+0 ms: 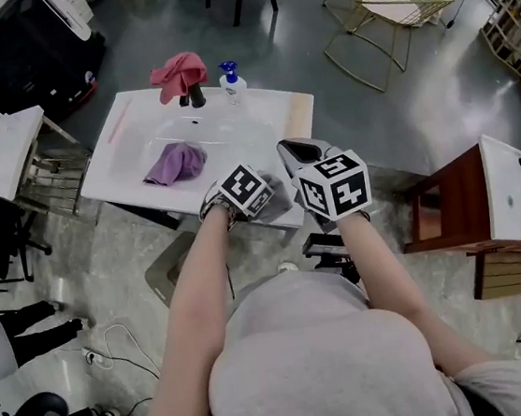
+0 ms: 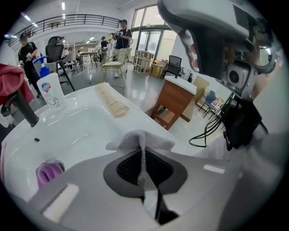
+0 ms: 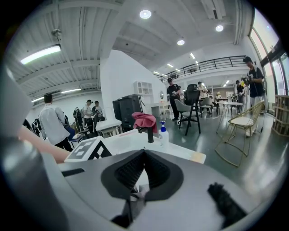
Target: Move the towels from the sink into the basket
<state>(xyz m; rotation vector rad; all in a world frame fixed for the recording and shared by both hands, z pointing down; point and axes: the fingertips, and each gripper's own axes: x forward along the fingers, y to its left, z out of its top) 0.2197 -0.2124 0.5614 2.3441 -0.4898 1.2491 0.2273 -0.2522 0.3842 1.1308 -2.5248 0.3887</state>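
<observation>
Now the left gripper [image 2: 144,158] is clamping a fold of the grey towel [image 2: 143,135] at the sink's [image 1: 109,160] near rim, while the right gripper [image 3: 143,155] is hovering, jaws together and empty. Next, I judge, comes lifting the towel clear and carrying it to the basket, which is not clearly showing.

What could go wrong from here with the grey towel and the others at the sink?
1. The left gripper is shut on only a thin fold of the grey towel, so it may slip out on the lift.
2. That towel lies at the near rim of the sink, so a slip could drop it on the floor.
3. The red towel hangs on the faucet beside the soap bottle. Pulling it off could topple the bottle.
</observation>
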